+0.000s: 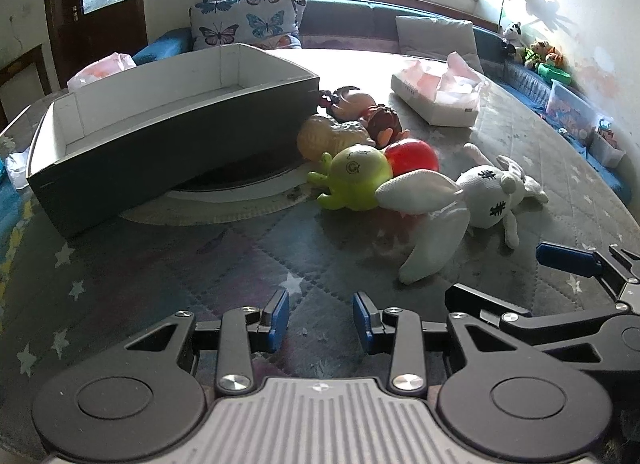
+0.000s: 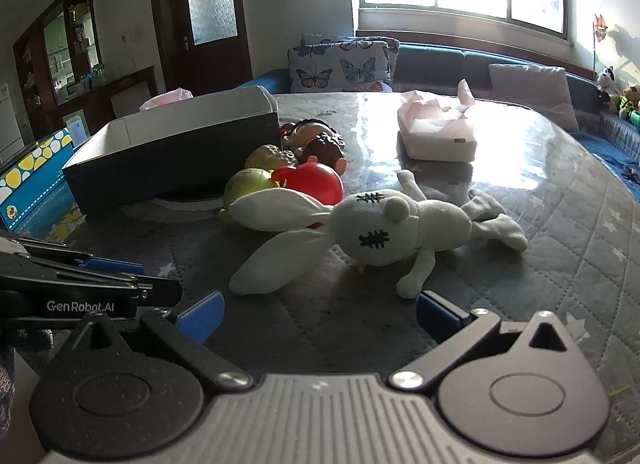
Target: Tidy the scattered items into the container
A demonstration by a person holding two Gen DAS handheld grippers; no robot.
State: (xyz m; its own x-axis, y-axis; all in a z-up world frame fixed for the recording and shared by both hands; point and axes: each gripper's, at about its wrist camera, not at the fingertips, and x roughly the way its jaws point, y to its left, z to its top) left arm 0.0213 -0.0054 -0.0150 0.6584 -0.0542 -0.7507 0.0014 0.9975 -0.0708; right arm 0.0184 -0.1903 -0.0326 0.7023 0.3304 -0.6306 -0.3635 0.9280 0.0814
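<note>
Left claw (image 1: 320, 322) hovers low over the quilted worktop (image 1: 224, 264), blue pads apart with nothing between them. Right claw (image 2: 318, 314) sits wide open too, just short of the white plush rabbit (image 2: 384, 223), which lies on its side with ears flopped toward the box. Behind the rabbit, touching in a cluster: a green frog toy (image 1: 354, 175), a red ball (image 1: 412, 155), a tan peanut-shaped toy (image 1: 330, 135) and a brown-haired doll (image 1: 376, 115). The dark cardboard box (image 1: 160, 139), white inside, stands just left of the pile. A tissue pack (image 2: 438, 131) sits well apart beyond.
</note>
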